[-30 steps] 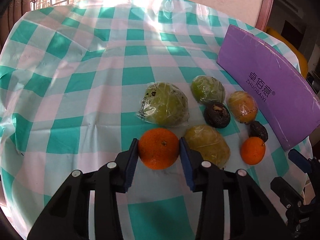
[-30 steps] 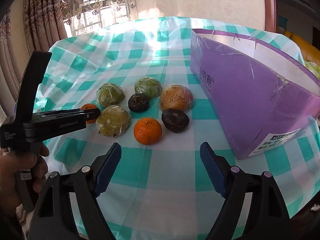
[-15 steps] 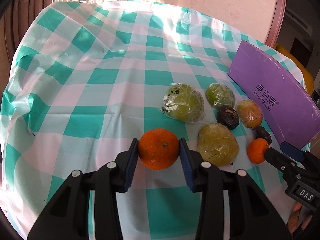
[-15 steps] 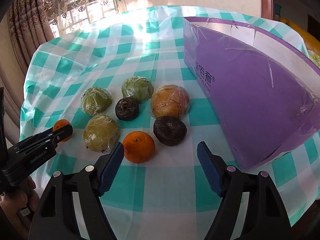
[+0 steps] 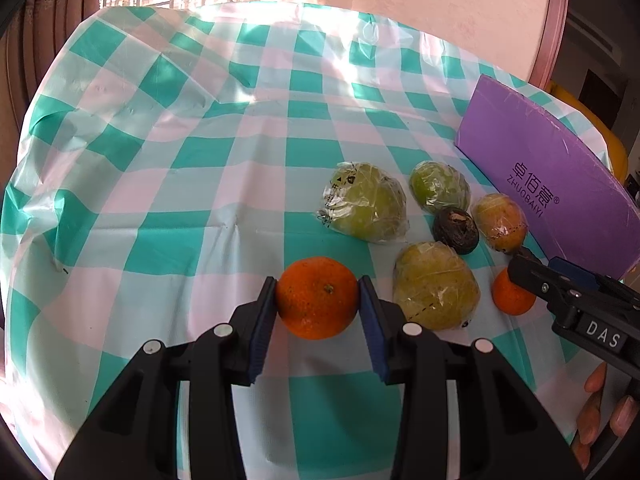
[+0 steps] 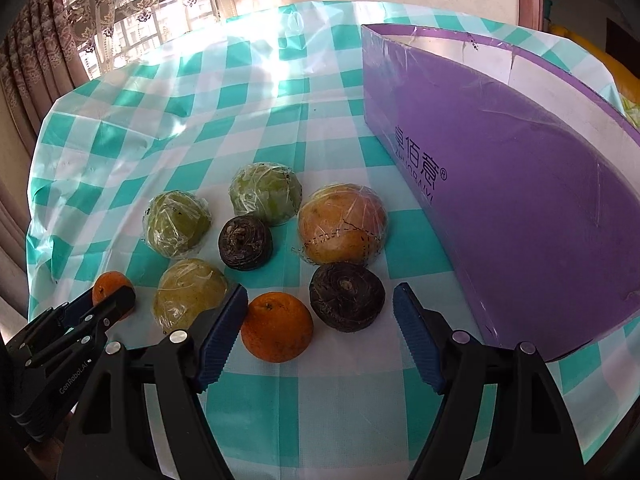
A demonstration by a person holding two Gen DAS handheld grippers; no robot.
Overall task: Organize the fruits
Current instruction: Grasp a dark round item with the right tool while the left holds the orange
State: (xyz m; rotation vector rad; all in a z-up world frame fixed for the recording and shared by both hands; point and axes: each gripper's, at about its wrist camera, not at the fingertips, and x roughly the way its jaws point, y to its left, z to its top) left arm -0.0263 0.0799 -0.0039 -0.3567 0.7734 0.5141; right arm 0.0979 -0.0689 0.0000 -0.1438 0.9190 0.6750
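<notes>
My left gripper (image 5: 318, 308) is shut on an orange (image 5: 317, 298) and holds it over the checked tablecloth, left of the fruit cluster; the same orange (image 6: 110, 289) shows in the right wrist view. My right gripper (image 6: 318, 330) is open, its jaws on either side of a second orange (image 6: 277, 327) and a dark round fruit (image 6: 346, 296) on the cloth. Behind them lie three wrapped green fruits (image 6: 176, 229), (image 6: 266, 193), (image 6: 190, 293), a wrapped yellow-red fruit (image 6: 342, 229) and another dark fruit (image 6: 245, 242).
A purple open-topped box (image 6: 520, 184) stands to the right of the fruits, close to my right gripper's right finger. The green-and-white tablecloth (image 5: 192, 160) covers a round table whose edge curves away at left and front. Curtains and a window stand behind.
My left gripper has carried its orange up and to the left, away from the cluster. My right gripper has moved forward and down, so that its jaws now flank the second orange.
</notes>
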